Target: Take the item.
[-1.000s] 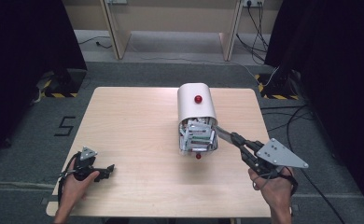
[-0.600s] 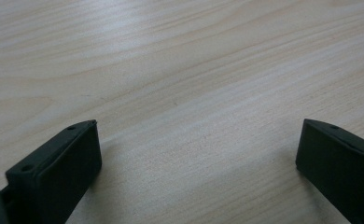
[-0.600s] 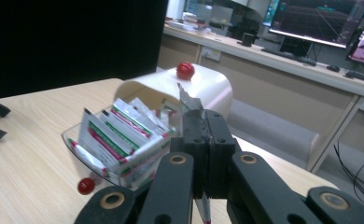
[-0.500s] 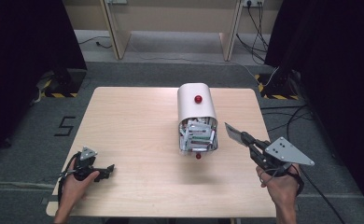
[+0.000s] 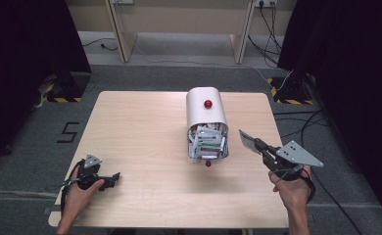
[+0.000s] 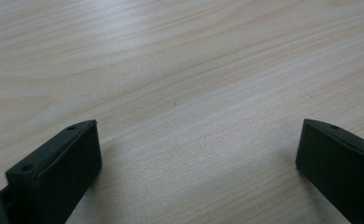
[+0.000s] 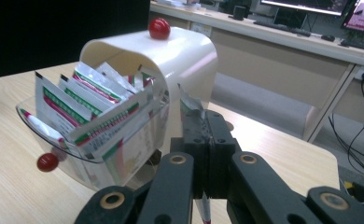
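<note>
Left gripper (image 5: pixel 111 177): rested low at the near left corner of the pale wooden table (image 5: pixel 140 127), jaws spread wide with only bare wood grain between them; well apart from everything else.
Right gripper (image 5: pixel 255 144): held above the near right part of the table, jaws pressed together on one thin, flat silvery sachet (image 5: pixel 246 140) with a crimped edge, which stood on edge between them.
White box with a rounded roll-top lid (image 5: pixel 206 110): sat mid-table, slightly right of centre, with its clear plastic drawer (image 5: pixel 207 147) open toward the near side and crammed with red-and-green printed sachets.
Key relation: the box lay to the left of and slightly farther than the right gripper; the held sachet was just beside the drawer's right edge, not touching it.
Long axis: the box ran near to far, the drawer mouth on the near end.
Nearer hand: the right, clearly; the left was far off.
Count: two grippers, one box, one held sachet, two red round knobs, one on the lid (image 5: pixel 207 104) and one on the drawer front (image 5: pixel 208 163); the sachets in the drawer were too crowded to count.
</note>
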### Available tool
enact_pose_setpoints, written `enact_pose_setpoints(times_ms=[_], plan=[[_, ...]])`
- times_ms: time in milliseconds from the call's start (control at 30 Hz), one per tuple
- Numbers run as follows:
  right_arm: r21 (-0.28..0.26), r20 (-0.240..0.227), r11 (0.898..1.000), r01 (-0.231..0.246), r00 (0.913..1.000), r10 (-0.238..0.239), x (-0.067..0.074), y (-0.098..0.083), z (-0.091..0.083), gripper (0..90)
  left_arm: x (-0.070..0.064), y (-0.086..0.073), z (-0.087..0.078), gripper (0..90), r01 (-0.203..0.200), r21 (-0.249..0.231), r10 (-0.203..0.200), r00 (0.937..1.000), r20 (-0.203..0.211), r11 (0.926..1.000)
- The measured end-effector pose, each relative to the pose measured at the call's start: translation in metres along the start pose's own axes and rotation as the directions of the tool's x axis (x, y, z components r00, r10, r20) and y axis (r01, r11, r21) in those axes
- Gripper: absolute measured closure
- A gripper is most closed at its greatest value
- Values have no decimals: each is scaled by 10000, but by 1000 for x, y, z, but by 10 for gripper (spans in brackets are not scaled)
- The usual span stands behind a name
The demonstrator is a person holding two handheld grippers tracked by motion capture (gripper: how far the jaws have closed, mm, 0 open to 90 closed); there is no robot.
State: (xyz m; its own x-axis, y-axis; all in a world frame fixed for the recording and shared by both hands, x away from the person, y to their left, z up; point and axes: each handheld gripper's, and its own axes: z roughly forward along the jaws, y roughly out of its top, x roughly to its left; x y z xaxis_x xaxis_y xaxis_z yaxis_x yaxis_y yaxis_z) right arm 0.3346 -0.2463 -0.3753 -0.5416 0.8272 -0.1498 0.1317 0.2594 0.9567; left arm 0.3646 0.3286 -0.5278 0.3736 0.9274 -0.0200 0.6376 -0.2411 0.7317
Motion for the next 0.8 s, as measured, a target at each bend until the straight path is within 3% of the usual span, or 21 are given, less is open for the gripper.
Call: enact_pose_setpoints(times_ms=[800], plan=[[992,164,9936,-543,9985,530,-17,-31,23,897,0,0,0,0,-2,2,2,10000,0,10000]])
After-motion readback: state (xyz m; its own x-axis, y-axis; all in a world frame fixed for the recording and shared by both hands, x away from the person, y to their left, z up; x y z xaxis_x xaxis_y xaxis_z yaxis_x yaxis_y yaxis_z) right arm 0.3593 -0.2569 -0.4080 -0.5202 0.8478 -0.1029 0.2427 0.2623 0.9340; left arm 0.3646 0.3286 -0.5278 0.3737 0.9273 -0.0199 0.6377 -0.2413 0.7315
